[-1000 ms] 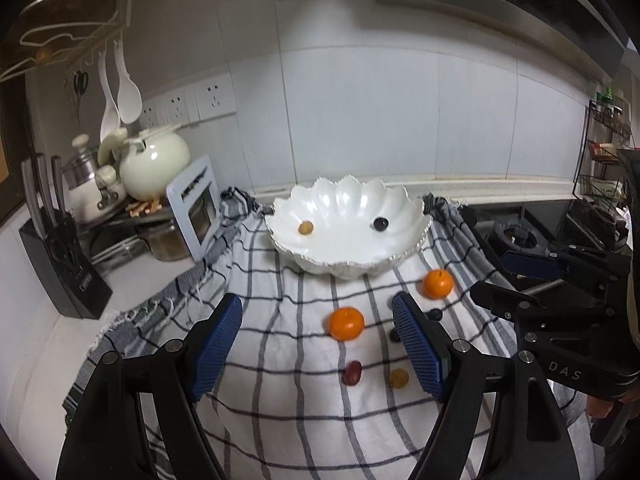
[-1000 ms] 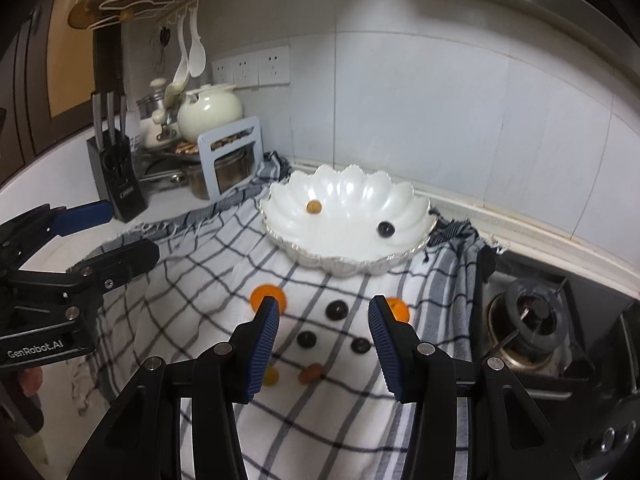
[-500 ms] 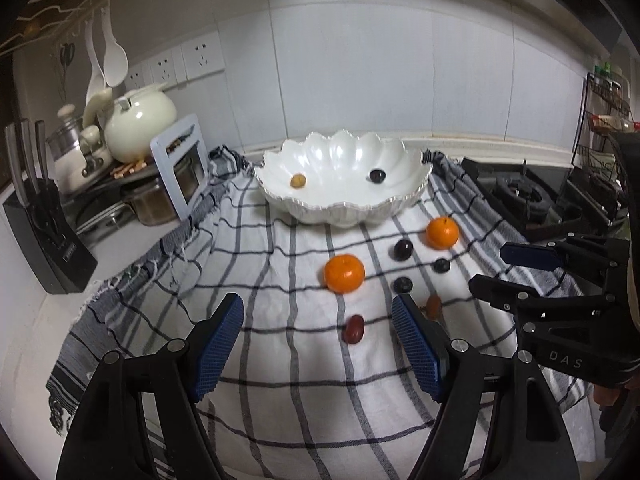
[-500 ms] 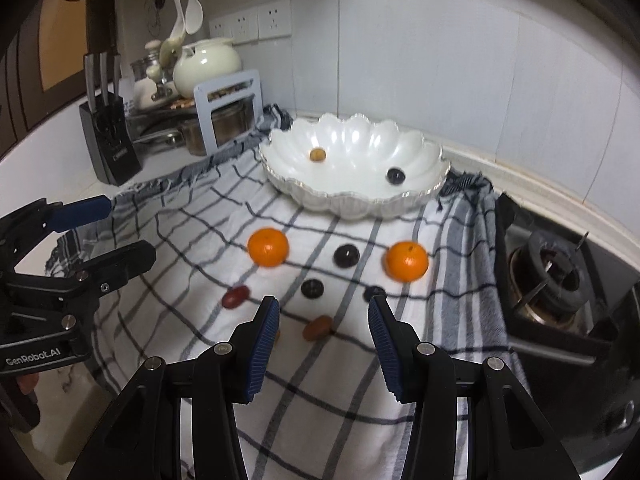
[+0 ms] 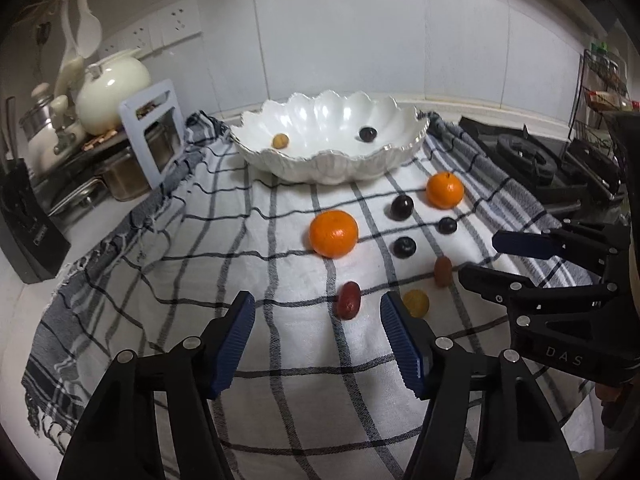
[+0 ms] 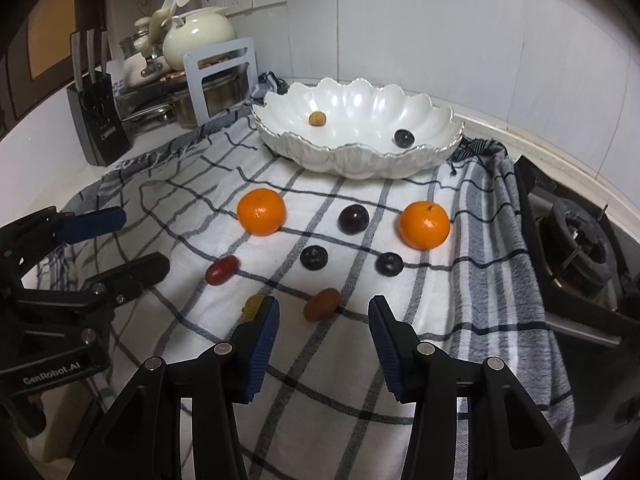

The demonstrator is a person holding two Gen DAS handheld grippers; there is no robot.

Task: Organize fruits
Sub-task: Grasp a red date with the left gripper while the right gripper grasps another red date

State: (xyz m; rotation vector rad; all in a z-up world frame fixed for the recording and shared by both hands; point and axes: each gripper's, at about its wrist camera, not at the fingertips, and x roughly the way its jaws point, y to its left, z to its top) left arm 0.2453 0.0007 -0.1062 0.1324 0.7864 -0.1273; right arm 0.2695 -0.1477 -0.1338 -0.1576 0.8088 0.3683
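Observation:
A white scalloped bowl [image 5: 328,160] [image 6: 360,156] stands at the back of a checked cloth [image 5: 200,264] and holds a small yellow fruit [image 5: 281,141] and a dark one [image 5: 367,133]. On the cloth lie two oranges [image 5: 333,233] [image 5: 445,190], three dark round fruits [image 6: 353,219], a red date [image 5: 349,299], a brown date [image 6: 322,304] and a yellow fruit [image 5: 416,303]. My left gripper [image 5: 318,312] is open and empty, just before the red date. My right gripper [image 6: 323,312] is open and empty, the brown date just ahead between its fingertips.
A knife block [image 6: 98,116], a cream teapot [image 5: 112,94], pots and a grey stand [image 5: 154,136] crowd the counter at the left. A gas hob [image 6: 580,240] lies to the right of the cloth. A tiled wall runs behind the bowl.
Both grippers have dropped lower and tilted down toward the cloth, so the loose fruits sit closer in front of the fingertips. Both stay open; no fruit has moved.

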